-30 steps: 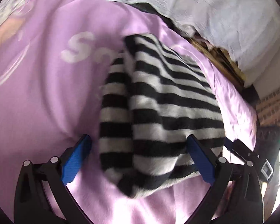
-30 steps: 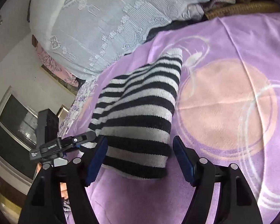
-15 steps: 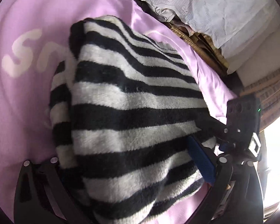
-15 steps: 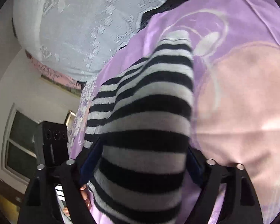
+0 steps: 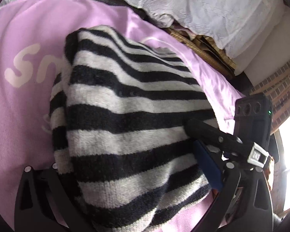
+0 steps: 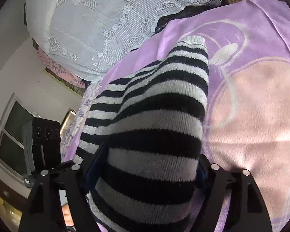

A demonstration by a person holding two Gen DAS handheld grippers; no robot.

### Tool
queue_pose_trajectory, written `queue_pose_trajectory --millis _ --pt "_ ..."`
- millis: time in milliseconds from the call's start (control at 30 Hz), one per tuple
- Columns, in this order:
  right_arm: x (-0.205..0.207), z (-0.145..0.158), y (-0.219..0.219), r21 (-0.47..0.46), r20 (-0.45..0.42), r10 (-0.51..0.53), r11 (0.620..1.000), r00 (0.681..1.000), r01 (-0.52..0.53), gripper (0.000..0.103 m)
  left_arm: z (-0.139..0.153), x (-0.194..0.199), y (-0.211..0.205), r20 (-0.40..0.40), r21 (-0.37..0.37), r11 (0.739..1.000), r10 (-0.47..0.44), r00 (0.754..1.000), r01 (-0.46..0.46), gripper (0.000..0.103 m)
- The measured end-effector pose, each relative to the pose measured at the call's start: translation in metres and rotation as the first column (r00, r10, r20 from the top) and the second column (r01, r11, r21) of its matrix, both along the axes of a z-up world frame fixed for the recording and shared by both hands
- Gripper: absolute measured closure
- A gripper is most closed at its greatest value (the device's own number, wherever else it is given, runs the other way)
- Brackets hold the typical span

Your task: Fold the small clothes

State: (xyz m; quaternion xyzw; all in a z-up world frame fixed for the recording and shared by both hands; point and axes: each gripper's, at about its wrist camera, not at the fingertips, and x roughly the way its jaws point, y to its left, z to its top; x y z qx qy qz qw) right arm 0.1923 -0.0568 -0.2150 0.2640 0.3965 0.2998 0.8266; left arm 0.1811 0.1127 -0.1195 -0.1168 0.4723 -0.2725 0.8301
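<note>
A folded black-and-white striped sweater lies on a purple blanket. My left gripper straddles one end with its jaws wide. The sweater drapes over and hides its left pad, while the blue right pad sits at the sweater's edge. My right gripper straddles the opposite end of the sweater. Its jaws are closing, and the knit bulges against both blue pads. One black finger of the right gripper rests on the sweater close to my left gripper's right pad.
White lace bedding is piled beyond the blanket. A woven brown mat and a brick wall lie at the far right of the left wrist view. A window and a hand show at the left of the right wrist view.
Both grippers have pushed in over the sweater from opposite ends. It lay ahead of the pads before and now fills the gap between each pair of fingers.
</note>
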Motion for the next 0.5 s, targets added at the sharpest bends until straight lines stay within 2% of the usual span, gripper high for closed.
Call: queue_pose_trajectory --millis 133,267,333,500 --pt "-0.01 0.001 -0.005 0.096 0.004 0.066 0.993 0.998 -0.066 0.03 0.007 -0.015 -0.003 0.026 -0.027 0.998 -0.047 0.999 0.048 0.005" --pt "-0.02 0.005 -0.002 0.11 -0.004 0.101 0.989 0.995 -0.1 0.033 0.008 -0.028 0.0 0.015 -0.047 0.998 -0.034 0.999 0.035 0.005" --pt "-0.024 0.003 -0.003 0.126 -0.023 0.099 0.988 0.995 -0.095 0.04 0.008 -0.037 0.005 0.009 -0.062 0.998 -0.015 1.0 0.016 0.005" --pt "-0.045 0.006 0.002 0.148 -0.034 0.121 0.982 0.992 -0.115 0.042 0.012 -0.066 0.009 0.029 -0.072 0.997 -0.003 1.0 0.005 0.005"
